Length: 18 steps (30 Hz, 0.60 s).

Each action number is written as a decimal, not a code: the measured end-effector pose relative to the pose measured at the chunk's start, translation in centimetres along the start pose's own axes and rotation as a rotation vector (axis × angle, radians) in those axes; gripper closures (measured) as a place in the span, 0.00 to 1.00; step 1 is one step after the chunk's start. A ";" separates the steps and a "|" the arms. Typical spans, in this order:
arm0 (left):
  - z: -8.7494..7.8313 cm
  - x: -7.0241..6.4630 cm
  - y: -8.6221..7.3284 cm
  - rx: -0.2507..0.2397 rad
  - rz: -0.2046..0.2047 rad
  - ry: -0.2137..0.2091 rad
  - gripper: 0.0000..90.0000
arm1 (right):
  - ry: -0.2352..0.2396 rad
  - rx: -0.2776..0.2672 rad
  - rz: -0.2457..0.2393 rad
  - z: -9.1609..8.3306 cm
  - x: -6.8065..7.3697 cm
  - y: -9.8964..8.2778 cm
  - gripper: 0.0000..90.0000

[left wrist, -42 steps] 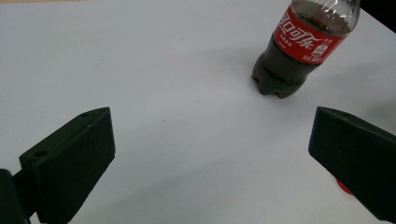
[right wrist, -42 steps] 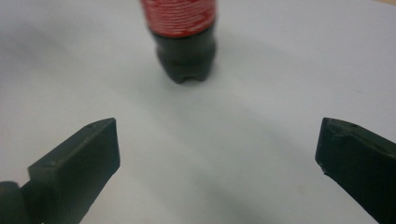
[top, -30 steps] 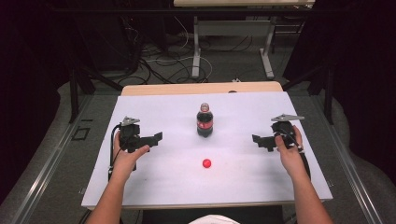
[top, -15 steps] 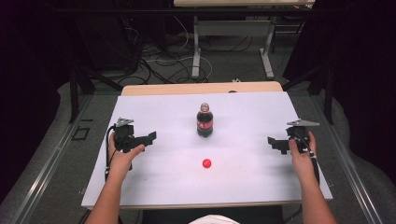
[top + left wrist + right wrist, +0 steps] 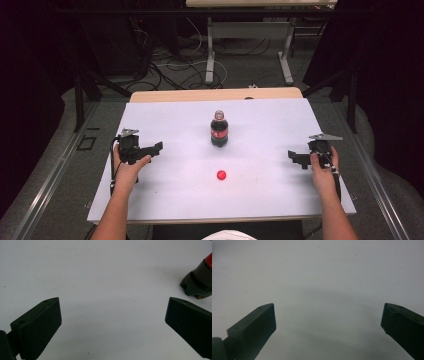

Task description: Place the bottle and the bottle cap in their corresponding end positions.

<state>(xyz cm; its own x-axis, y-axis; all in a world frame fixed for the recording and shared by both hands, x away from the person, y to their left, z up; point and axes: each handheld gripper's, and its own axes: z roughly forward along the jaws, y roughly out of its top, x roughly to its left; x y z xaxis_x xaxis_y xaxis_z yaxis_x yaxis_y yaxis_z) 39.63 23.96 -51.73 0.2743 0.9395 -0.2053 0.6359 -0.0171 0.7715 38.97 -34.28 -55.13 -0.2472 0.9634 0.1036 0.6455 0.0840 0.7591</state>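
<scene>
Since both jaw pairs gape wide over bare table (image 5: pixel 280 130), the left gripper (image 5: pixel 156 148) and right gripper (image 5: pixel 292 158) hold nothing and seem parked at opposite edges, probably waiting. The bottle (image 5: pixel 219 131) stands upright mid-table, its cap (image 5: pixel 221 175) lying apart nearer the person. The left gripper view cuts the bottle to its base, and its label is unreadable.

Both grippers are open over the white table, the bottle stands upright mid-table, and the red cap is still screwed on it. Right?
Not quite: the red cap is off the bottle, lying on the white table in front of it, as the high view shows. The rest holds: left gripper and right gripper are open, the bottle upright.
</scene>
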 end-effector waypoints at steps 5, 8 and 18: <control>-0.1 0.1 0.0 0.003 0.000 0.004 0.01 | 0.001 0.002 -0.010 0.1 0.3 0.0 0.00; -0.1 0.2 0.0 0.008 0.003 0.004 0.01 | 0.003 0.010 -0.012 0.2 0.4 -0.1 0.00; 0.0 0.3 0.1 0.008 -0.004 0.008 0.01 | 0.013 0.010 -0.028 0.2 0.7 0.0 0.00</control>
<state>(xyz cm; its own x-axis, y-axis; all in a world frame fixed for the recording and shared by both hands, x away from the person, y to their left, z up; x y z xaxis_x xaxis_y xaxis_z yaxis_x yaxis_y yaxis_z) 39.72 24.21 -51.71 0.2662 0.9422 -0.2036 0.6430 -0.0162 0.7657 38.95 -33.59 -55.19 -0.2746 0.9573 0.0902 0.6451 0.1139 0.7556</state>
